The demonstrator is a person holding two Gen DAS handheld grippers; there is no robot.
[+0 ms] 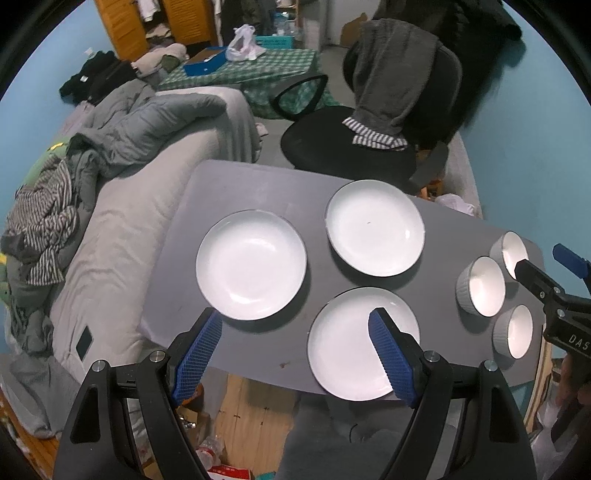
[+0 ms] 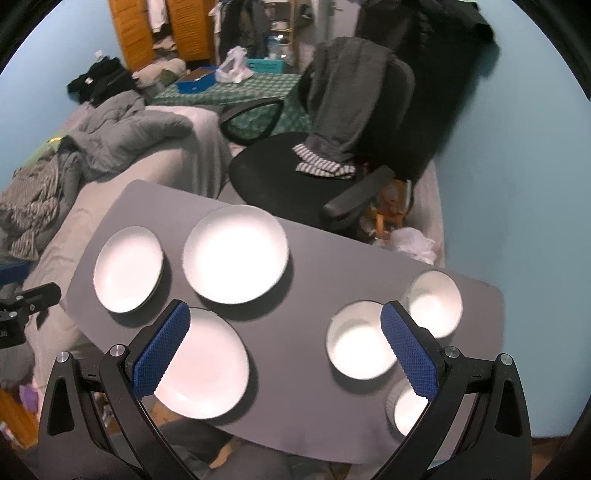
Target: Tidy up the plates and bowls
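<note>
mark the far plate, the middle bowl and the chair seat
far plate (image 1: 375,227), left wrist view, centre of its white face
middle bowl (image 2: 360,339), right wrist view, its white inside
chair seat (image 2: 273,170), right wrist view, bare black cushion

- The place is a lived-in bedroom in a home, with blue walls.
- A bed beside the grey table carries a rumpled grey duvet and heaped striped clothes.
- A black office chair has a grey towel draped over its back.
- An orange louvred wardrobe stands open at the far wall, near a green checked cloth holding a blue box.
</note>
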